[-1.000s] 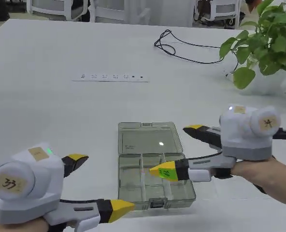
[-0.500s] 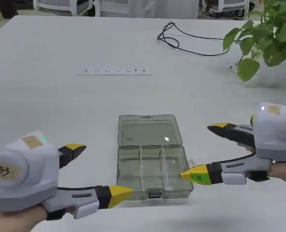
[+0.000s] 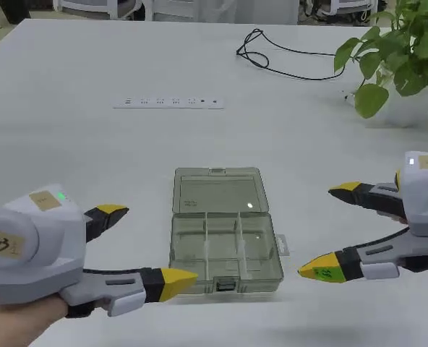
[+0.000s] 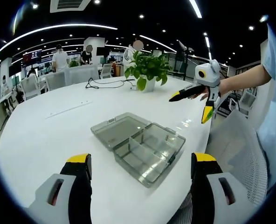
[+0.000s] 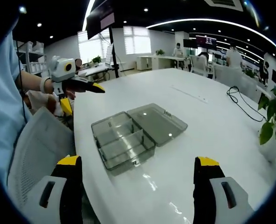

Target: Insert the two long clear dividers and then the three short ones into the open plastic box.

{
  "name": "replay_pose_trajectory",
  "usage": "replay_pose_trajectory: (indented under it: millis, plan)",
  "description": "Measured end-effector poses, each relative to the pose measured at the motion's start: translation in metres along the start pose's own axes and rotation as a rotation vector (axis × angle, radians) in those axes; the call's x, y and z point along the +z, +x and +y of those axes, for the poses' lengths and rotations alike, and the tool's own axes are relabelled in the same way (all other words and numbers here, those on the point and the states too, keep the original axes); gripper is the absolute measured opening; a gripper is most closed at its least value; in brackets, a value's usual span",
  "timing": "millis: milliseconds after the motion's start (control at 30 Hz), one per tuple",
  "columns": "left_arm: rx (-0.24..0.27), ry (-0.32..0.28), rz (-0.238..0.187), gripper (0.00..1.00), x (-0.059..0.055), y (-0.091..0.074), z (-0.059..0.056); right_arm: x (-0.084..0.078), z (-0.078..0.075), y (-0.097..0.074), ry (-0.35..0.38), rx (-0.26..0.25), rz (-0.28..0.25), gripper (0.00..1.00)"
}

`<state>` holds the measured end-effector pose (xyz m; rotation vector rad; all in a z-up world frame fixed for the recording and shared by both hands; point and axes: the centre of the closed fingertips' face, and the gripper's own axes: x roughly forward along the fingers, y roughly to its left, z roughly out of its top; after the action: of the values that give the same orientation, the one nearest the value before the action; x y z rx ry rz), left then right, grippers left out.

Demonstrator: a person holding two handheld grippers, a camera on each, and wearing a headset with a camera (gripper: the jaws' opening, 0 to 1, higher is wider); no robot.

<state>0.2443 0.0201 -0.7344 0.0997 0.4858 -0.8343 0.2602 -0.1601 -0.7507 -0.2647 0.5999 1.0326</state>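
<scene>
The clear greenish plastic box [image 3: 261, 269] lies open on the white table, its lid [image 3: 217, 191] flat behind the tray. Two clear dividers [image 3: 206, 242] stand inside the tray, running front to back. A small clear piece [image 3: 282, 246] lies against the tray's right side. My left gripper [image 3: 145, 243] is open at the box's left front, holding nothing. My right gripper [image 3: 330, 229] is open to the right of the box, also holding nothing. In the left gripper view the box [image 4: 152, 142] lies between the jaws of the left gripper [image 4: 141, 161]. In the right gripper view the box [image 5: 121, 140] lies ahead of the right gripper [image 5: 138, 161].
A white power strip [image 3: 170, 103] lies behind the box. A black cable [image 3: 272, 58] curls at the far right, and a potted plant [image 3: 395, 50] stands in the right corner. The table's front edge runs just under both grippers.
My right gripper has drawn back to the right, from over the tray to beside the box. The left gripper stays at the left front. The box has not moved.
</scene>
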Motion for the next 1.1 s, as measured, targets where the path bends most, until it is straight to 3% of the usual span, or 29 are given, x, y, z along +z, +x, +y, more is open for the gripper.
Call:
replay_pose_trajectory:
  millis: [200,233,367,433,633,933,1100]
  plan:
    - [0.005,-0.003,0.0,0.89,-0.002,-0.001,0.002,-0.014,0.004,0.005,-0.055,0.042,0.065,1.0]
    - [0.006,-0.002,0.001,0.89,-0.002,-0.001,0.002,-0.021,0.003,0.005,-0.086,0.048,0.107,1.0]
    - [0.006,-0.002,0.001,0.89,-0.003,-0.002,0.003,-0.027,0.001,0.01,-0.104,0.061,0.131,0.98]
    - [0.006,-0.003,-0.002,0.89,-0.002,-0.002,0.003,-0.038,-0.005,0.011,-0.122,0.074,0.179,0.94]
    - [0.005,0.001,-0.005,0.89,-0.002,-0.003,0.002,-0.047,-0.01,0.019,-0.171,0.098,0.237,0.86]
    - [0.001,0.008,-0.001,0.89,-0.001,-0.003,0.0,-0.072,-0.014,0.032,-0.256,0.153,0.371,0.7]
    - [0.003,0.009,0.0,0.89,0.0,-0.003,0.001,-0.081,-0.015,0.038,-0.231,0.186,0.413,0.58]
